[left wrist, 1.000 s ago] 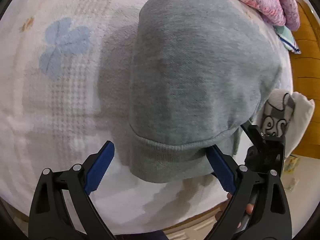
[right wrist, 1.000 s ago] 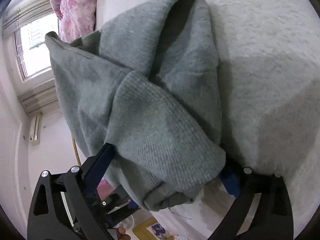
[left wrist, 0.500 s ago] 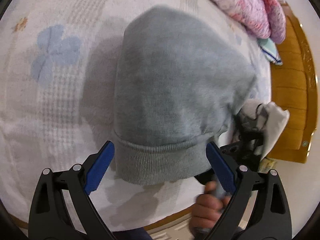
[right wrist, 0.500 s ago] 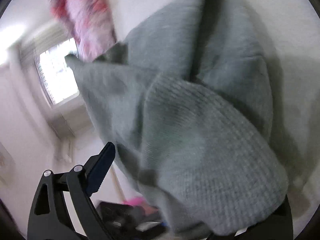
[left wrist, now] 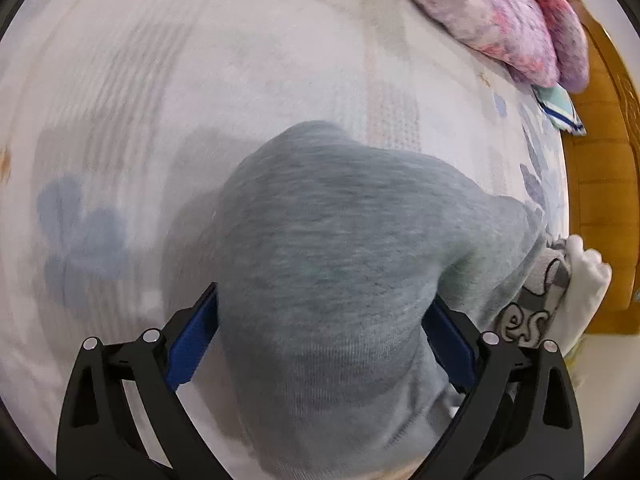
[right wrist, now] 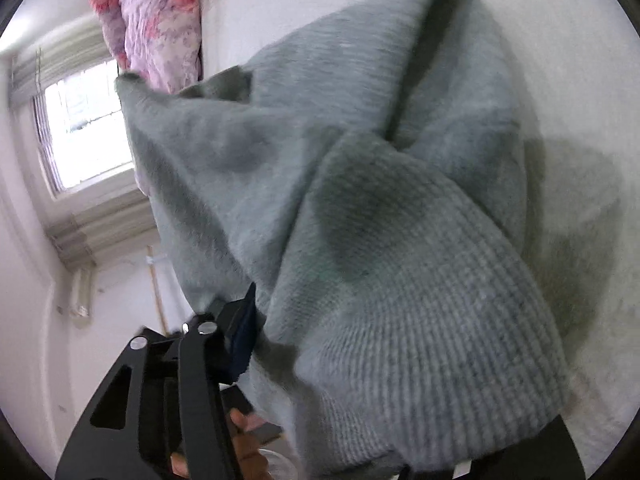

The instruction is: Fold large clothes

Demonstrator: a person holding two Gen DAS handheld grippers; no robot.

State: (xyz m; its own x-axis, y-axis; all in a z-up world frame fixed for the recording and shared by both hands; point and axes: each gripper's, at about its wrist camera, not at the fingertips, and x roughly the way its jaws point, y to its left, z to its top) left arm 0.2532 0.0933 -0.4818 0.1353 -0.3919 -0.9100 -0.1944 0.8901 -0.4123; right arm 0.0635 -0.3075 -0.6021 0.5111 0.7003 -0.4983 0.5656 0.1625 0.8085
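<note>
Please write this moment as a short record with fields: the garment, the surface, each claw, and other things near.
garment: grey sweatshirt, bunched, ribbed hem toward the camera
surface: pale bedspread with faint blue flower print
left claw: blue pads wide apart, grey fabric between them; no grip can be seen
right claw: mostly covered by the sweatshirt; open or shut cannot be told
nearby: pink floral quilt at far edge; grey-and-white printed garment at the right; wooden bed frame; window in right view
</note>
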